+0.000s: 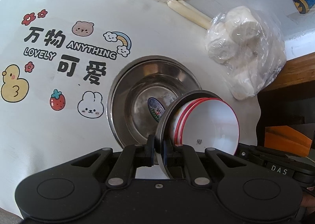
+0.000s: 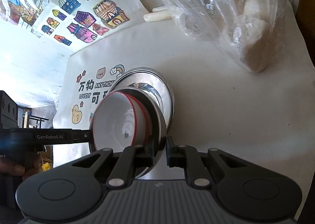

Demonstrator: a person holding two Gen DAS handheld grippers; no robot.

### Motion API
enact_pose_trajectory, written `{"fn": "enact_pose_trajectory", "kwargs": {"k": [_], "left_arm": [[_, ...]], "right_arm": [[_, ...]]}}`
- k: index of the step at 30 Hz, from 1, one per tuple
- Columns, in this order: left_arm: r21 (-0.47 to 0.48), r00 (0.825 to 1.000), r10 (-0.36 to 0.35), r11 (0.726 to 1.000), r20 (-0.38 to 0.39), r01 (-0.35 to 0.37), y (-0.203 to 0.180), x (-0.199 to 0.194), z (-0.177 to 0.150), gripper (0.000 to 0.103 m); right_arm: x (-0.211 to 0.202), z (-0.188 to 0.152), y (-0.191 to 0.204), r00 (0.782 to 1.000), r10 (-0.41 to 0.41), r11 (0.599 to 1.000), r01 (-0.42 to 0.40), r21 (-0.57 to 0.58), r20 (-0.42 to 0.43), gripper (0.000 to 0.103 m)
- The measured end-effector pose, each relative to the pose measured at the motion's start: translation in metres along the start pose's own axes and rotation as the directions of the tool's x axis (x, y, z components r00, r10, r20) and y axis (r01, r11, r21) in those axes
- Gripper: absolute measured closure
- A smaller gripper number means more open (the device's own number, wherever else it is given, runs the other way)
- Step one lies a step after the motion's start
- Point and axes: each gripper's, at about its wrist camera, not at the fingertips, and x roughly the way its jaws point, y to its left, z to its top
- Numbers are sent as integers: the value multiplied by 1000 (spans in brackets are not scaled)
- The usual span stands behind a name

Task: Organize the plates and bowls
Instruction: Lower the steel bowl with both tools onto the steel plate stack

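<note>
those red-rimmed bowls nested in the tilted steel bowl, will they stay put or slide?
Likely to slide: the red-rimmed bowls sit loose in the steel bowl, which is tipped nearly on edge. The glossy insides look slippery. Both grippers pinch only the steel rim.

Upper right sits a clear plastic bag of pale lumps (image 1: 244, 50), two cream sticks (image 1: 189, 13) poking out beside it, on a white cartoon-printed tablecloth (image 1: 59, 125), coloured house drawings (image 2: 84, 15) upper left.

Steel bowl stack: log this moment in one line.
left gripper: shut on steel bowl rim | right gripper: same rim | contents: white bowls | below: steel plates
</note>
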Motion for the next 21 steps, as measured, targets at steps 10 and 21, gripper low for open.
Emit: {"fn": "enact_pose_trajectory", "kwargs": {"k": [10,21], "left_arm": [[-34,1000,14,999,8,-14,12,-3,6,95],[-55,1000,9,998,10,-8,22,1,16,95]], "right_arm": [[13,10,11,1000,5,1000,-6,-19,-20,91],[22,18,16,999,-5,1000,4,-27,-34,91]]}}
